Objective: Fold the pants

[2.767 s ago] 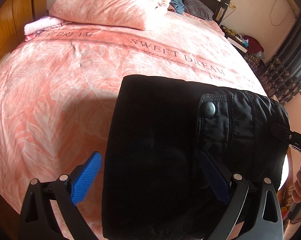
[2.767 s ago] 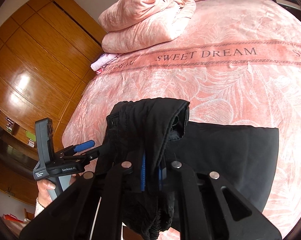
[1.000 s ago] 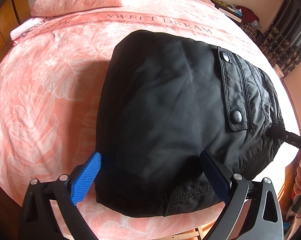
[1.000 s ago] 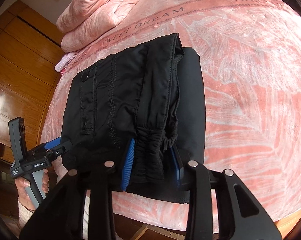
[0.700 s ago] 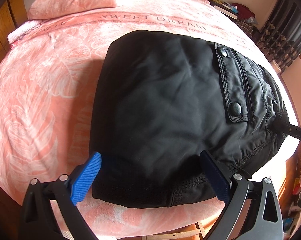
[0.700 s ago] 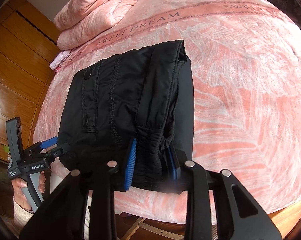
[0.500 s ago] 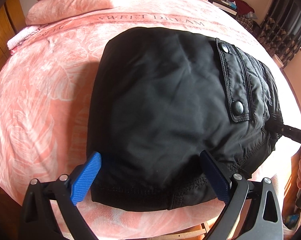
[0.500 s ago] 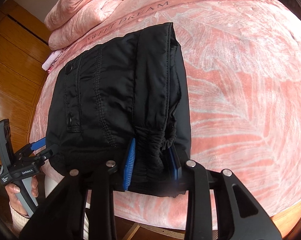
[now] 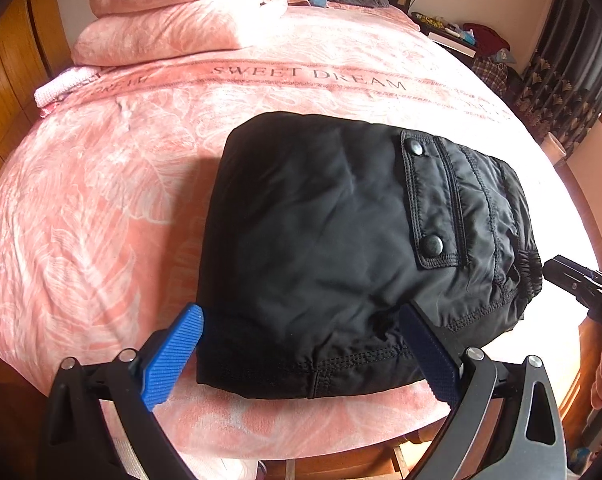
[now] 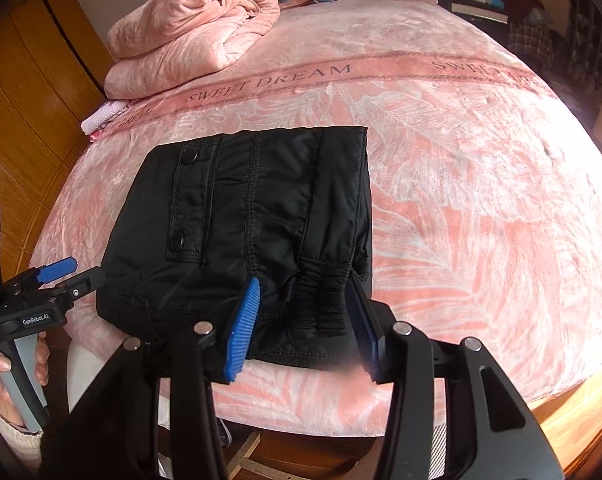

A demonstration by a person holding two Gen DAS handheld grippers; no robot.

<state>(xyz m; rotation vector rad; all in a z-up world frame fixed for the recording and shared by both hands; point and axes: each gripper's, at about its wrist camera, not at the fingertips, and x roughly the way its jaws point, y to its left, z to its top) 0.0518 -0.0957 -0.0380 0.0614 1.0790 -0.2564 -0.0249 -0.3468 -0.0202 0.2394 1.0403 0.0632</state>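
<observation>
Black folded pants [image 9: 341, 240] lie flat on the pink bed [image 9: 81, 200], near its front edge, with a snap pocket flap on top. My left gripper [image 9: 301, 360] is open wide, just above the near hem, its blue pads clear of the cloth. In the right wrist view the pants [image 10: 253, 216] show their gathered elastic waistband nearest me. My right gripper [image 10: 303, 332] straddles that waistband with its jaws opening, and the pads no longer press on it. The left gripper [image 10: 77, 274] shows at the left edge, held by a hand.
A folded pink quilt [image 10: 193, 32] is piled at the bed's far left, with a small pink-white cloth [image 10: 103, 116] beside it. Wooden wardrobe doors [image 10: 21, 100] stand on the left. A cluttered nightstand [image 9: 461, 36] and dark curtains [image 9: 561, 80] are on the right.
The right gripper's jaws have spread and let go of the waistband. Both grippers have lifted and drawn back a little. The pants stay flat on the bed.
</observation>
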